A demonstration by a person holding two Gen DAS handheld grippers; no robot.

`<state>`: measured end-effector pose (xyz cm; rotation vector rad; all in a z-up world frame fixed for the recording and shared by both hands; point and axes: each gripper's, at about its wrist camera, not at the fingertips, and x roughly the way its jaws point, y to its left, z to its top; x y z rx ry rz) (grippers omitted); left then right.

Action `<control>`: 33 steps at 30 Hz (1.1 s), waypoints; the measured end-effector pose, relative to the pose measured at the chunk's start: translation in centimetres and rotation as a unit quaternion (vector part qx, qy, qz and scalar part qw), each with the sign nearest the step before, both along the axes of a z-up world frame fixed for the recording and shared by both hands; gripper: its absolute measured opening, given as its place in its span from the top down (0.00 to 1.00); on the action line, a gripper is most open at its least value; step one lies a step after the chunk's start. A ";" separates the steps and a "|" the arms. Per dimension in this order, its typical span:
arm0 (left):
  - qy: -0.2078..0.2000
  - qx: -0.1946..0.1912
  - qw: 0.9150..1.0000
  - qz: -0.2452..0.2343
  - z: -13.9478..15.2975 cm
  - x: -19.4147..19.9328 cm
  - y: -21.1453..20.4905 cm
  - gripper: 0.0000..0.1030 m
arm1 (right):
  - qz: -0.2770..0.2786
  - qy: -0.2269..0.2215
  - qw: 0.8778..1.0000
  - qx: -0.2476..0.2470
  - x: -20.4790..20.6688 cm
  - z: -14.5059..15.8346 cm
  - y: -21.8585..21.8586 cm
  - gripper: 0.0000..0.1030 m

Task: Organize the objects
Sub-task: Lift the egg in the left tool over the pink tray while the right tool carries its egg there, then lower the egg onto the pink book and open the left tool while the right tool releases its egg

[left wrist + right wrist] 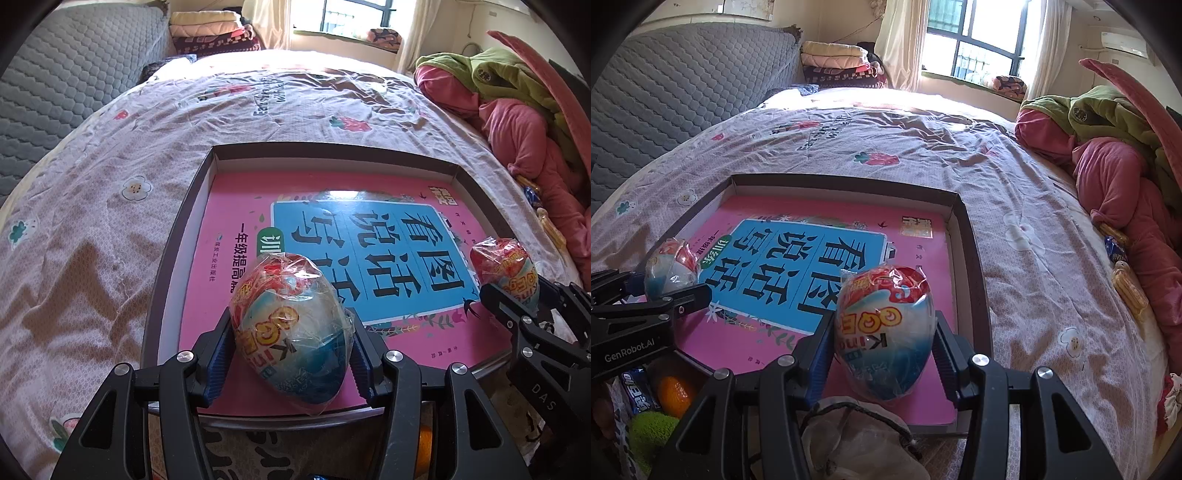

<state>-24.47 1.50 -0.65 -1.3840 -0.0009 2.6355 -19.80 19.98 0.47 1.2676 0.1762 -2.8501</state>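
Your floral-print bedsheet (110, 229) fills most of both views, its near edge cut off. On it sits the shallow dark-rimmed cardboard tray (173, 236), lined by a pink and blue printed book cover (798, 258) whose text you partly block. Your left claw (291, 354) is clamped on a plastic-wrapped toy egg (291, 332) over the tray's near left corner; your right claw (884, 350) grips a second wrapped egg (884, 332) at its near right. Small packets (1123, 269) beside the pink blanket (1126, 192) are hard to make out.

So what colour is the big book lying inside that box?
Bright pink cover with a blue panel of black characters; clearest in the right wrist view.
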 end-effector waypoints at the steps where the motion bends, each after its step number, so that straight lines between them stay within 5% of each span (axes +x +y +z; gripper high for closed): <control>1: -0.001 -0.001 1.000 0.000 0.0 0.0 -0.1 0.44 | 0.000 0.000 1.000 0.000 0.0 0.0 0.0 0.51; 14: -0.004 -0.004 1.000 0.008 -0.1 0.2 -0.4 0.44 | -0.007 -0.008 1.000 -0.002 0.1 -0.1 0.2 0.51; 33: 0.011 0.009 1.000 0.012 0.8 1.3 -0.9 0.34 | -0.016 0.026 0.999 -0.010 1.1 1.3 1.1 0.36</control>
